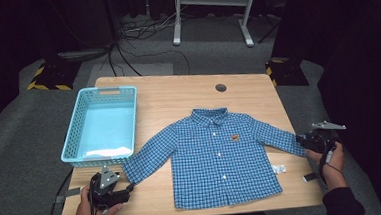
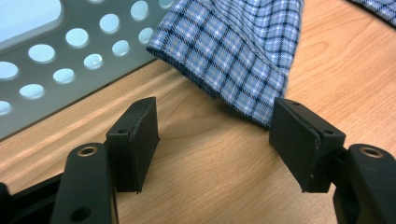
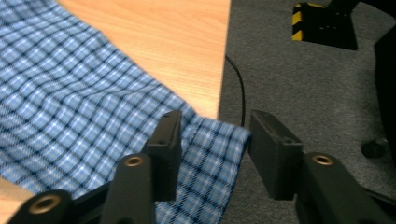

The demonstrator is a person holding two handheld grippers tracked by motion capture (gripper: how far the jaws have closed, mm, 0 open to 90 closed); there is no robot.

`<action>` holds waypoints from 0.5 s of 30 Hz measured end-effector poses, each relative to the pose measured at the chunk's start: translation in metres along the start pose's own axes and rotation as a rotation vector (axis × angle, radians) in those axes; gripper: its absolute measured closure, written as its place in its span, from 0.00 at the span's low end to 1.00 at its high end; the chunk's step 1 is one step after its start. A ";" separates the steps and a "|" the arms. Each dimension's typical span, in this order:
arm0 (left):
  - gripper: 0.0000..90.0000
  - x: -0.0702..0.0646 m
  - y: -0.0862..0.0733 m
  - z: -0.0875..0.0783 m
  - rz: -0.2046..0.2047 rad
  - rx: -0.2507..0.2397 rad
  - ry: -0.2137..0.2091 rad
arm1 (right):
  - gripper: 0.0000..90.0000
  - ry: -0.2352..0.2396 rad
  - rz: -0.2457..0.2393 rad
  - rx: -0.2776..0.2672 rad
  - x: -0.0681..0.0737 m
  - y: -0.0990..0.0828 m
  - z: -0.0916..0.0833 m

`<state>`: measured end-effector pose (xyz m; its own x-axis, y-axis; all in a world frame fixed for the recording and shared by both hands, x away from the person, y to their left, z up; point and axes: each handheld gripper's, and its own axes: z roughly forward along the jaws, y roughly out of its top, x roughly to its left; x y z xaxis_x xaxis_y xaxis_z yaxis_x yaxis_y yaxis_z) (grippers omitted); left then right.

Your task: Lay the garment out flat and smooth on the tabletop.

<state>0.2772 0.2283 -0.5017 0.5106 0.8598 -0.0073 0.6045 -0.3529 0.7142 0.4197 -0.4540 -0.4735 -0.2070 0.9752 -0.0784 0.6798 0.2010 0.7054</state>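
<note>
Far left of the high view there's a light blue perforated basket (image 1: 101,124) sitting on the wooden table (image 1: 178,95), with something pale lying in the bottom near the front wall, too washed out to say what it is. Below it, lower left of the frame, the left gripper (image 1: 128,187) sits low at the table's front edge in the person's hand, aimed at the cuff of the shirt's left-hand sleeve. In the left gripper view (image 2: 215,140) its jaws are spread wide with nothing pinched: the cuff edge comes down between the two pads, just brushing the tip of the right one as far as I can tell, and the basket wall fills the upper left there, blurry. Middle of the high view is the blue checked shirt (image 1: 216,156), spread flat, front up, buttoned, collar toward the far edge, sleeves angled out. A small white tag (image 1: 279,168) lies just beside its hem on the right. Far right, the right gripper (image 1: 298,139) is at the table edge by the other cuff. In the right gripper view (image 3: 215,140) that cuff hangs off the table edge between its parted jaws; the left pad lies against the cloth but the right one stands clear, so it's let go, not clamped. The sleeve's lower part is cut off at the bottom.
</note>
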 end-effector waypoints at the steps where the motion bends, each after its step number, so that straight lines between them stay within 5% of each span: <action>1: 0.36 0.000 0.000 0.000 0.000 0.000 0.000 | 0.57 -0.006 0.003 -0.005 -0.001 0.001 -0.001; 15: 0.36 0.000 0.000 0.000 0.000 0.000 0.000 | 0.39 0.014 -0.014 -0.065 0.010 0.015 -0.018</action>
<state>0.2772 0.2282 -0.5017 0.5109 0.8596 -0.0073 0.6045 -0.3531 0.7141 0.4150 -0.4424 -0.4507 -0.2263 0.9709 -0.0788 0.6296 0.2075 0.7487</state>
